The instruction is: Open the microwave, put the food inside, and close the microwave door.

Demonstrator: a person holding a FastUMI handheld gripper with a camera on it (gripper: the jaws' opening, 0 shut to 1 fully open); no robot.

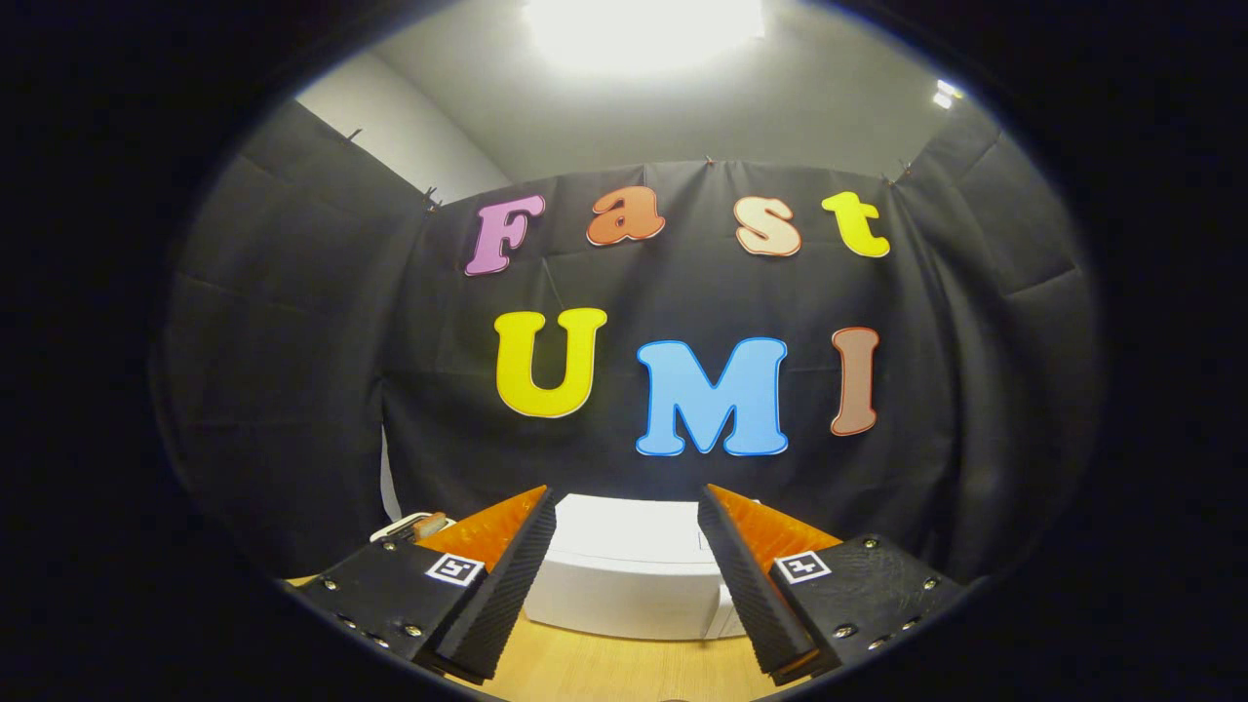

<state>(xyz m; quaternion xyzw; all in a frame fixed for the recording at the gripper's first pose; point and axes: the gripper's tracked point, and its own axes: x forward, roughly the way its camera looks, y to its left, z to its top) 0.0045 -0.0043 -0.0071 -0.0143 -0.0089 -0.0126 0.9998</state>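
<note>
— Beyond the claw, what do you have?

— I see the microwave, white, sitting on the wooden tabletop. It lies just ahead of the fingers and shows through the gap between them. I look at it from slightly above, so its top and a strip of its front are in view. The door looks closed, though I can't make out a handle from here.

— And the claw itself?

— Wide open, nothing between the fingers. I'm holding it level and pointed straight at the microwave, above the tabletop, touching nothing. Both fingers reach forward and lean slightly apart at the tips.

— Any writing you can read?

— Each finger carries a small square marker, black on white, a coded pattern and no words I can read. I see no brand on the microwave; its face is too small and too bright to tell.

— The food?

— To the left of the left finger, beside the microwave, there's a white dish with something brownish on it. Most of it is hidden behind the finger, so I can't tell what it is.

— Anything else?

— A ceiling light glares overhead.
</note>
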